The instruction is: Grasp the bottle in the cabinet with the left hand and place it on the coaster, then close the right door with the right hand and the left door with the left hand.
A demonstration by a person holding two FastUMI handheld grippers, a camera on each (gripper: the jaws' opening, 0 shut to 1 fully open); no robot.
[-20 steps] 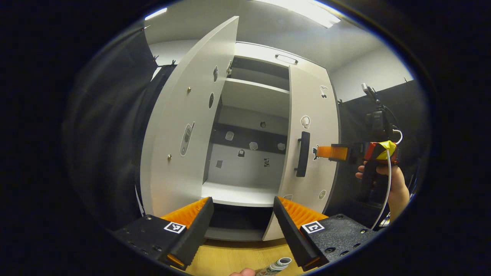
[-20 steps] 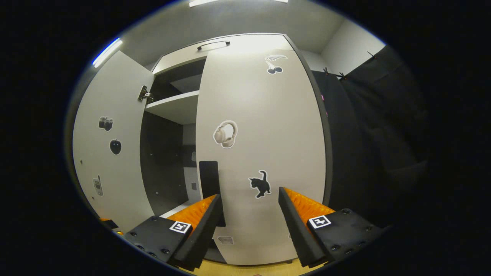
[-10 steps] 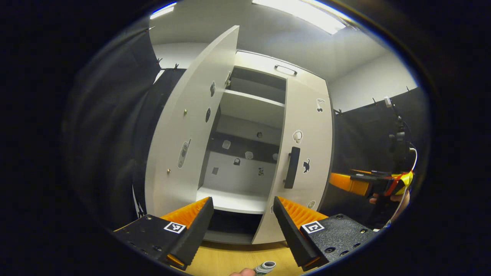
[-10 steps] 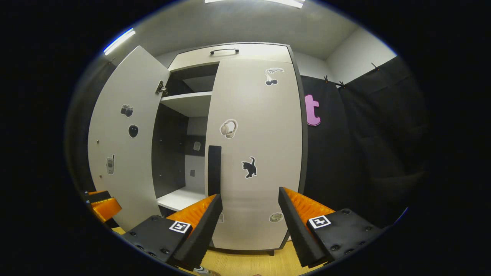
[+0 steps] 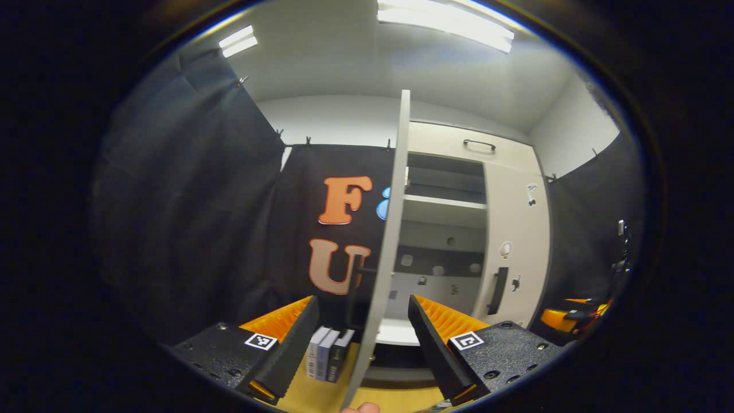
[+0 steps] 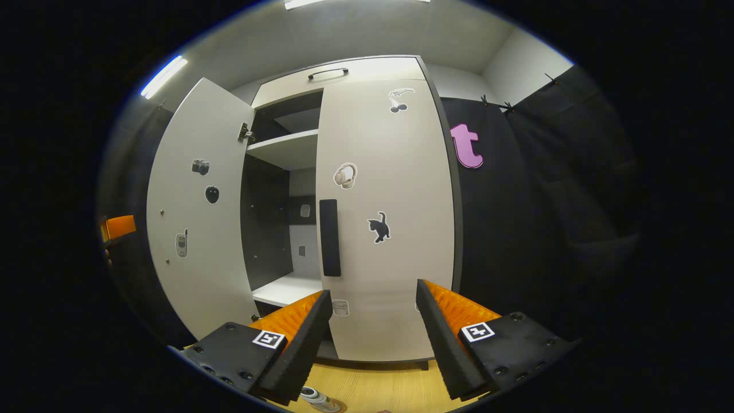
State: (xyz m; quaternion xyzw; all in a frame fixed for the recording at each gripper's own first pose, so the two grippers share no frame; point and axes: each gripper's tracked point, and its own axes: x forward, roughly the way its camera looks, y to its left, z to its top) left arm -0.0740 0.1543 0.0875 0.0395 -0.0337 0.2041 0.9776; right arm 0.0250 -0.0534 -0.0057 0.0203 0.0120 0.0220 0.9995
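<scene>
In the left gripper view the left gripper (image 5: 358, 338) hangs with its jaws spread wide and nothing between the pads, and the tall pale-grey left door (image 5: 383, 258) of the cabinet stands edge-on between the fingers, swung well out from the carcass. Past its edge lies the open left half of the grey cabinet (image 5: 441, 218), with a white shelf high up, a dark band across the back panel and small stickers on it. The pale-grey right door (image 5: 513, 246) lies flat against the front, its black bar handle (image 5: 496, 291) near the inner edge. A few upright books (image 5: 328, 361) stand on the yellow wooden tabletop (image 5: 312, 396) just left of the open door. In the right gripper view the right gripper (image 6: 373, 338) is likewise parted and empty, facing the shut right door (image 6: 390, 229), on which sit a headphone sticker and a black cat sticker (image 6: 379, 226) (the handle (image 6: 330, 245) shows as a dark vertical bar beside them). The left door (image 6: 198, 229) angles outward there, and the other gripper's fingertip (image 6: 119, 226) shows beyond its far edge. The small bottle with a patterned label (image 6: 318, 398) shows at the bottom edge on the tabletop, just below this gripper's left finger; the coaster under it cannot be made out clearly.
</scene>
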